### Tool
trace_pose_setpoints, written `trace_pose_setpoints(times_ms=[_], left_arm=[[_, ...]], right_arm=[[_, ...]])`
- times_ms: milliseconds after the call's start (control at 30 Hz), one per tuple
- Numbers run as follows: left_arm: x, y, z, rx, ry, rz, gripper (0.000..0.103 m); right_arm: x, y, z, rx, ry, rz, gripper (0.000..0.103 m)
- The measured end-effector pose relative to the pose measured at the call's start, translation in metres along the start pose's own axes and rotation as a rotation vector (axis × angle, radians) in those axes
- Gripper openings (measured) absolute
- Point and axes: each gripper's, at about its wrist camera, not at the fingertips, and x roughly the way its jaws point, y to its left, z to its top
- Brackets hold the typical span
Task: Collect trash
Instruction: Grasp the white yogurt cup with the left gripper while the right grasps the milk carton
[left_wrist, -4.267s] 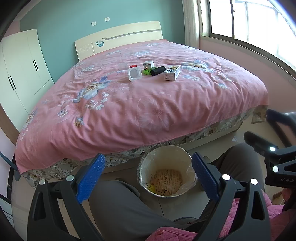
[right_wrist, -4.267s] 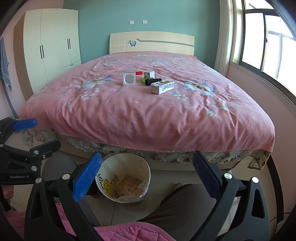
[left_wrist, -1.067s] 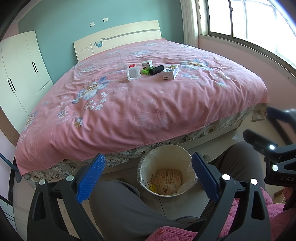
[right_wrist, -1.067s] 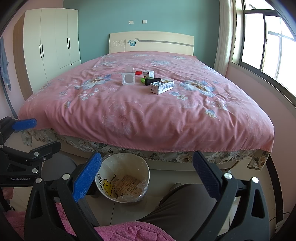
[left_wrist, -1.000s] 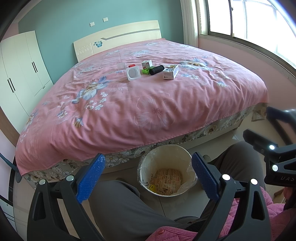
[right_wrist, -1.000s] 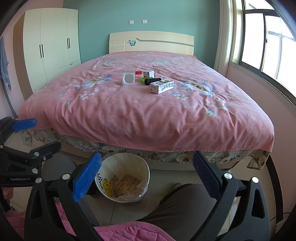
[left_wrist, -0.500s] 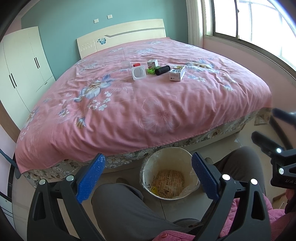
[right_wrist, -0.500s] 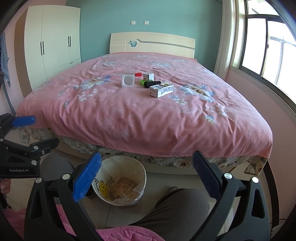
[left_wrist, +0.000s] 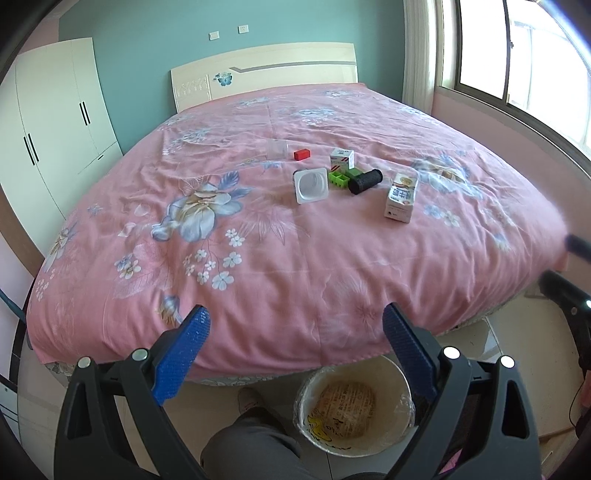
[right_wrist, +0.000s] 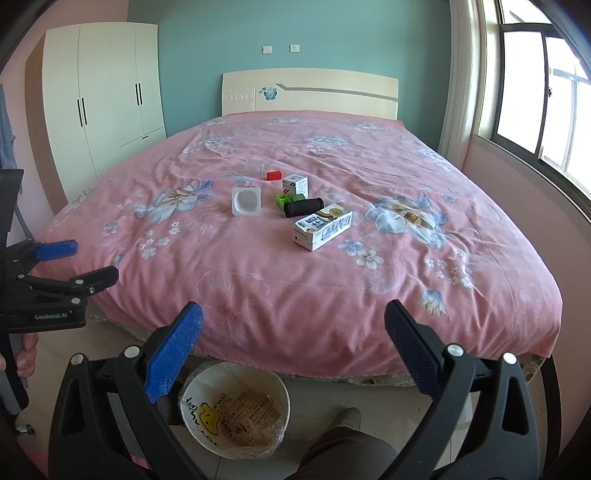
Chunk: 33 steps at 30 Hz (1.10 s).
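You hold both grippers above the foot of a bed (left_wrist: 258, 258) covered in a pink floral quilt, and neither carries anything. The left gripper (left_wrist: 295, 347) has its blue-padded jaws spread wide; the right gripper (right_wrist: 293, 338) is spread just as wide.

The trash lies in a loose cluster near the middle of the quilt: a white yogurt cup (left_wrist: 311, 185) on its side, a green clip-like piece (left_wrist: 340, 180) just beside it, a black cylinder (left_wrist: 365, 181), a small white box (left_wrist: 341, 158), a red block (left_wrist: 301, 154), a clear plastic cup (left_wrist: 277, 148) and a milk carton (left_wrist: 400, 198) lying flat, a little apart from the rest. On the floor at the foot of the bed stands a bin (left_wrist: 400, 373) lined with a plastic bag, printed paper lying at its bottom.

The right wrist view alone shows your left gripper from the side, low at the left edge with its "GenRobot.AI" label, and the full headboard (right_wrist: 310, 92) square-on. The left wrist view shows only a blurred dark sliver of the right gripper at its right edge, and looks more steeply down into the bin, with your trouser leg (left_wrist: 255, 443) beside it.

Against the frames of a second ago, both cameras sit higher and nearer the bed: the cluster looms larger, and the bin has slipped toward the bottom of each view.
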Motion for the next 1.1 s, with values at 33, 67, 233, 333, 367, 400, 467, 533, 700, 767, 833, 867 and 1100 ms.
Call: trace_pose_setpoints(times_ms=[33,67,233,333,367,400,467,533,700,767,833,867,1100], left_arm=[[0.007,0.002,0.011,-0.006,0.000,-0.001,0.096],[0.015,0.003,0.022,-0.010,-0.001,0.003,0.096],[0.056,0.004,0.076,-0.037,0.003,0.005,0.096],[0.086,0.002,0.102,-0.062,0.034,-0.014,0.096],[0.096,0.001,0.110,-0.072,0.046,-0.020,0.096],[0.107,0.001,0.118,-0.082,0.057,-0.025,0.096],[0.129,-0.001,0.133,-0.107,0.082,-0.040,0.096],[0.151,-0.003,0.146,-0.132,0.110,-0.054,0.096],[0.202,-0.012,0.170,-0.188,0.156,-0.031,0.096],[0.224,-0.013,0.178,-0.203,0.175,-0.004,0.096],[0.246,-0.014,0.182,-0.220,0.202,0.013,0.096],[0.257,-0.014,0.183,-0.232,0.218,0.017,0.096],[0.310,-0.019,0.182,-0.275,0.268,0.062,0.096]], right_arm=[[0.007,-0.003,0.009,0.013,0.001,0.004,0.096],[0.015,-0.005,0.017,0.024,-0.001,0.006,0.096],[0.056,-0.011,0.050,0.075,-0.007,-0.015,0.096],[0.083,-0.014,0.064,0.102,0.006,-0.022,0.096],[0.092,-0.014,0.067,0.108,0.011,-0.026,0.096],[0.102,-0.014,0.069,0.112,0.017,-0.036,0.096],[0.122,-0.016,0.072,0.119,0.027,-0.052,0.096],[0.143,-0.016,0.074,0.128,0.041,-0.070,0.096],[0.195,-0.015,0.076,0.151,0.057,-0.117,0.096],[0.217,-0.014,0.075,0.170,0.078,-0.128,0.096],[0.237,-0.016,0.072,0.197,0.095,-0.153,0.096],[0.247,-0.017,0.071,0.214,0.102,-0.162,0.096],[0.300,-0.027,0.066,0.324,0.134,-0.201,0.096]])
